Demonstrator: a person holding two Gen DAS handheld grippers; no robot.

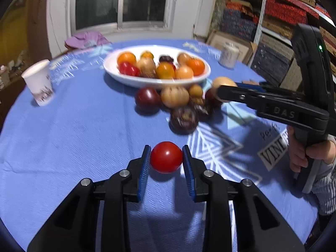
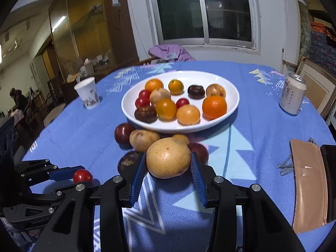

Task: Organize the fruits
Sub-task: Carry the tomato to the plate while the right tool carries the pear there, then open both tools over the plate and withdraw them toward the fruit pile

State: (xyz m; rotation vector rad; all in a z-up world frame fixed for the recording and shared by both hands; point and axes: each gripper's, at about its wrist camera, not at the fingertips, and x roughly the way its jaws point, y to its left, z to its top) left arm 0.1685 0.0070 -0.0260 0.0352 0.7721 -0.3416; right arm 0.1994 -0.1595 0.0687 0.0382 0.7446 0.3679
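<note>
Blur smears most of my left wrist view: the loose fruit pile in front of the white bowl is hard to sort there, and only the right wrist view shows it cleanly as dark purple and tan pieces lying on the blue tablecloth, just beside the bowl's near rim. My right gripper hides part of that pile; a dark fruit peeks out on each side of its fingers.

Writing is scarce and partly cut off. The side of my right gripper reads "DAS" in the left view, and a printed patch on the cloth reads "VIN" before my right hand covers the rest. The print on the can and the paper cup is too small to read.

My left gripper has its blue pads closed against both sides of a small red tomato, near the cloth, well short of the bowl. My right gripper clamps a large tan round fruit between its pads, right at the pile.

The bowl holds oranges, small red tomatoes, tan and dark fruit. A brown flat case lies at the right edge, a purple cloth beyond the table under the window.
</note>
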